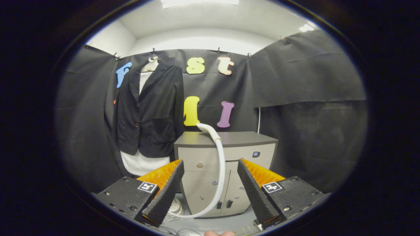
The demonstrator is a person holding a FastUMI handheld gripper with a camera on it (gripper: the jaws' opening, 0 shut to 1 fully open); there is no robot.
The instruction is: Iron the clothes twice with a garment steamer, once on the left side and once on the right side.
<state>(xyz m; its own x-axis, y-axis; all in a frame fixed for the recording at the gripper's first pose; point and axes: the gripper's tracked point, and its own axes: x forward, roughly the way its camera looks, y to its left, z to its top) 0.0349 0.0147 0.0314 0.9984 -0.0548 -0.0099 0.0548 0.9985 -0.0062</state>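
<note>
Open air lies between the spread fingers of the gripper (210, 164); beyond them the steamer hose (221, 170) and cabinet (226, 139) block the way.

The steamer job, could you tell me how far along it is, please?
Nothing looks done yet. The steamer head rests on the cabinet, its hose hanging down the front, untouched. The gripper is open, its fingers apart and well short of the cabinet, holding nothing. Left to do: grasp the steamer and pass it over both sides of the jacket hanging to the cabinet's left.

We see a draped recording booth: black cloth walls (305, 75) clipped up, a grey cabinet (226, 164), white ceiling (210, 23).
</note>
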